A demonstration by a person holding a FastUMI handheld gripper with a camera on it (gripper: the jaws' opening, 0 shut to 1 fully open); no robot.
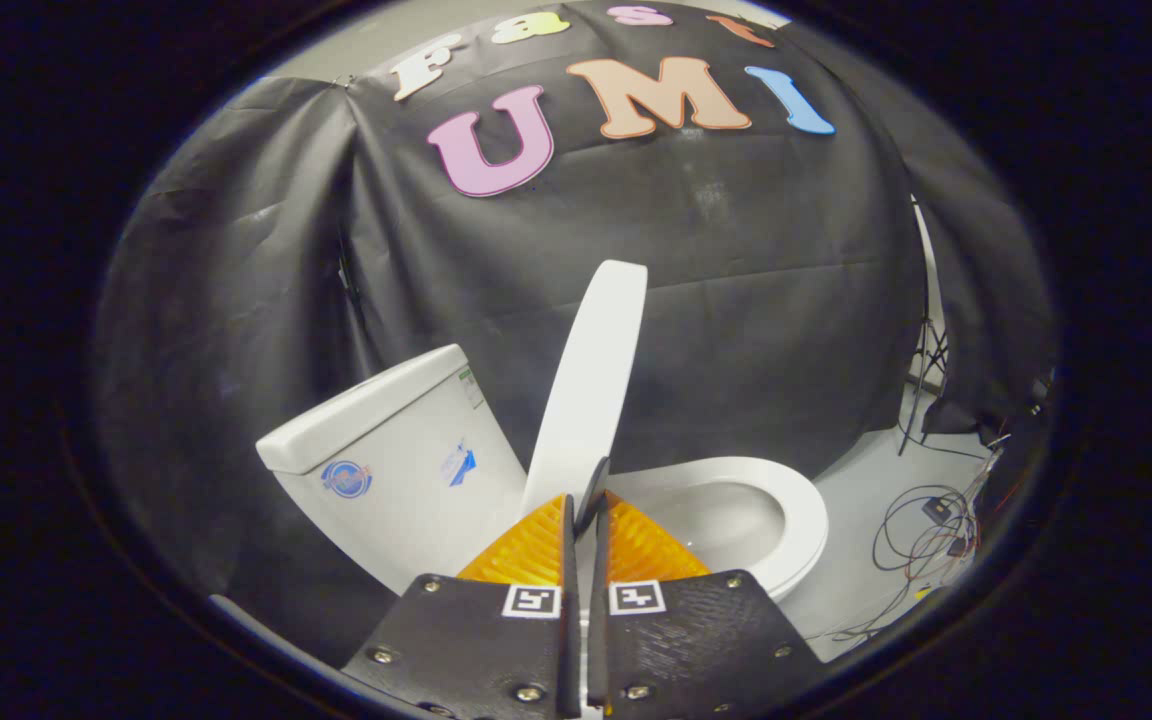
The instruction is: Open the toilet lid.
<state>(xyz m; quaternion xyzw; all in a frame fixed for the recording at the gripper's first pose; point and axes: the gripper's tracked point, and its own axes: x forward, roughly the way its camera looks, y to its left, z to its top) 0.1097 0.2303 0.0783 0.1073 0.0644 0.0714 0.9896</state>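
Furthest to my left stands the cistern [406, 450], its flat top well clear of my tongs. Next to it the toilet lid [591, 385] rises nearly upright, seen almost edge-on, its lower end right at the tips of my tongs [586, 520]. My two fingers are drawn close together with just a thin gap between them, and a dark, thin edge sits in that gap at the tips. I judge it to be the lid's rim, though I cannot tell whether both fingers truly press on it or merely flank it. To the right of the lid the seat ring [796, 510] lies flat around the bowl [726, 520], fully uncovered. Beyond that, on the floor [866, 470], loose cables [921, 545] trail near the booth's cloth wall.

As I read it, the lift is almost finished: the lid is already raised and only needs settling back toward the cistern. My next move calls for a gentle push or carry leftward until the lid leans at rest, then spreading my fingers and drawing back without dragging the lid forward again.
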